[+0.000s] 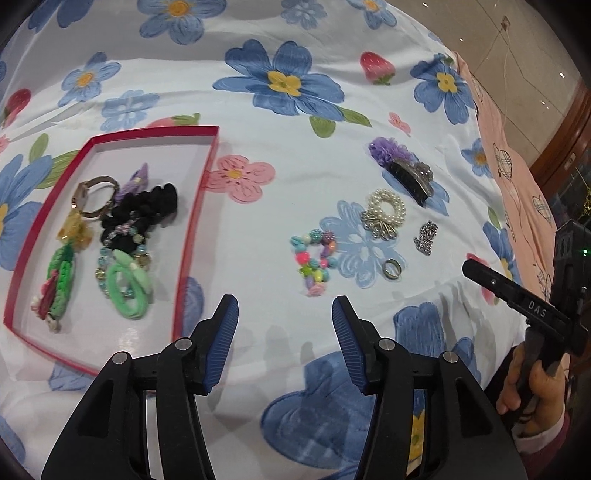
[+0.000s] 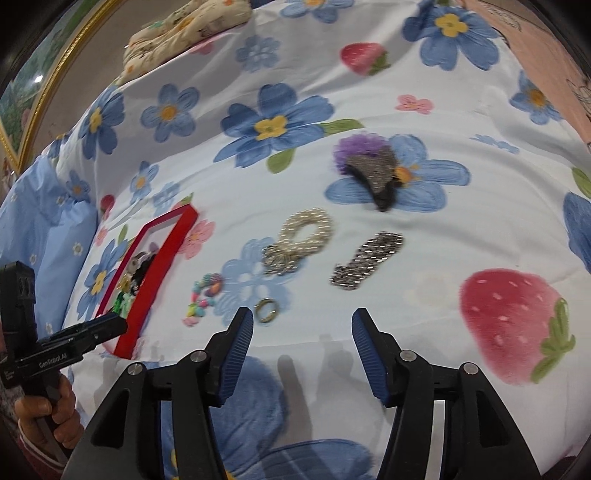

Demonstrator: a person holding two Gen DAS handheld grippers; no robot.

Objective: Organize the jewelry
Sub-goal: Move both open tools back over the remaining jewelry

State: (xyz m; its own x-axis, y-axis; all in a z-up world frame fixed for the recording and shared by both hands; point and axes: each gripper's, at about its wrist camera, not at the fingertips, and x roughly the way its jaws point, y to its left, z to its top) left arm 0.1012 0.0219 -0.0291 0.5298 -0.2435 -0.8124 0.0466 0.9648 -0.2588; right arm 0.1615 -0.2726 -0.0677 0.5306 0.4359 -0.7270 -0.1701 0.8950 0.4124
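Observation:
A red-rimmed tray (image 1: 201,177) lies at the left and holds a watch (image 1: 94,195), a black scrunchie (image 1: 147,206), green bands (image 1: 129,286) and other pieces. On the cloth to its right lie a colourful bead bracelet (image 1: 314,260), a ring (image 1: 392,269), a pearl bracelet (image 1: 386,212), a silver chain piece (image 1: 426,236) and a purple-and-black hair clip (image 1: 404,168). My left gripper (image 1: 284,317) is open and empty, just short of the bead bracelet. My right gripper (image 2: 303,328) is open and empty, near the ring (image 2: 266,310) and below the chain piece (image 2: 365,260).
A floral bedsheet (image 1: 295,147) covers the soft surface. A pink cloth (image 1: 517,177) lies along the right edge. The right gripper's body (image 1: 535,310) shows at the far right of the left wrist view. A cushion (image 2: 184,29) lies at the far side.

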